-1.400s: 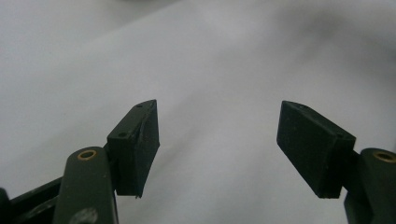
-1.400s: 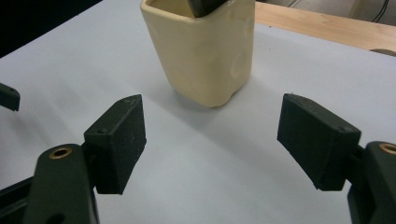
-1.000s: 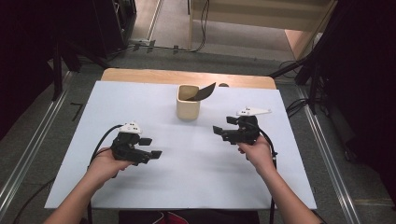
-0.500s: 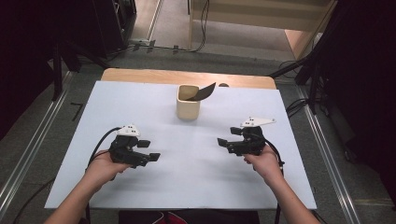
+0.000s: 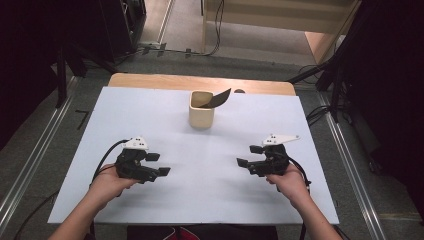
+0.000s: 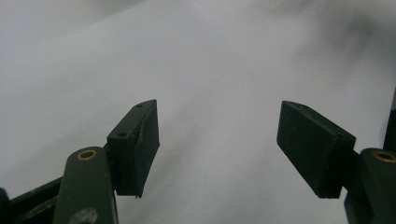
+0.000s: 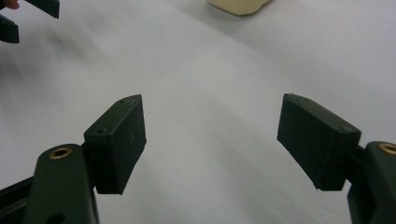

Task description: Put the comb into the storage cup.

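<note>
Both grippers (image 5: 159, 164) (image 5: 248, 155) wide open, empty

Pale sheet (image 5: 165, 115) on wooden table (image 5: 150, 81)

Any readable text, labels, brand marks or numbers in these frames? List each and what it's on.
None readable: the cream cup, the dark piece in it, the white table cover, the left gripper and the right gripper bear no legible words, numbers or marks.
</note>
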A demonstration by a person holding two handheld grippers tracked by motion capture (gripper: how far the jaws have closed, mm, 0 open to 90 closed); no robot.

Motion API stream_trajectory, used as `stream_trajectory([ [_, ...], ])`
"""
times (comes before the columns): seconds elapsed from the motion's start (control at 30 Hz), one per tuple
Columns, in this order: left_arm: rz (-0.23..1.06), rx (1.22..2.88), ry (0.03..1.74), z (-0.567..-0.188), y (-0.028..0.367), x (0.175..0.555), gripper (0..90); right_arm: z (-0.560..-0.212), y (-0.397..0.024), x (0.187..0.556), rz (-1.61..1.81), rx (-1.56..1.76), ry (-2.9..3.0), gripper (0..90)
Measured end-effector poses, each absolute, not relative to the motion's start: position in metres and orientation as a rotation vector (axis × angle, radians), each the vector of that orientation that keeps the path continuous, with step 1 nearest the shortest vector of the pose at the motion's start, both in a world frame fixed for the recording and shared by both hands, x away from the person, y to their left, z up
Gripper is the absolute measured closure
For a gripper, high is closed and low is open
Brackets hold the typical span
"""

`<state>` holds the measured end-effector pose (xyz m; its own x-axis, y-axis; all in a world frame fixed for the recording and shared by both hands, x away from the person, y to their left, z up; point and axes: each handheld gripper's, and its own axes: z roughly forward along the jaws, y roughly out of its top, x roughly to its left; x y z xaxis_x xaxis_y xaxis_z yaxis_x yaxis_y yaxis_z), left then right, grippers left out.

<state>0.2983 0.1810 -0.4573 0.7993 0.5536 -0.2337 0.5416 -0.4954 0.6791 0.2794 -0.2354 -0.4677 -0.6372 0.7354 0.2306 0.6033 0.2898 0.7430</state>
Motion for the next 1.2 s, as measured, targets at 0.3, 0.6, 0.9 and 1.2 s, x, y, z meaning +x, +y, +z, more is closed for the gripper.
stream_trajectory([
  [0.3,0.014,2.202,0.801,-0.459,0.183,0.294,30.8,-0.471,-0.242,0.268,1.255,1.247,2.402,21.7],
  [0.6,0.01,2.212,0.801,-0.459,0.185,0.29,30.8,-0.476,-0.251,0.259,1.242,1.264,2.404,21.7],
  [0.9,0.005,2.202,0.809,-0.461,0.188,0.287,30.8,-0.479,-0.262,0.253,1.237,1.284,2.393,21.7],
  [1.2,0.001,2.213,0.811,-0.463,0.191,0.284,30.8,-0.479,-0.272,0.249,1.234,1.314,2.371,21.7],
])
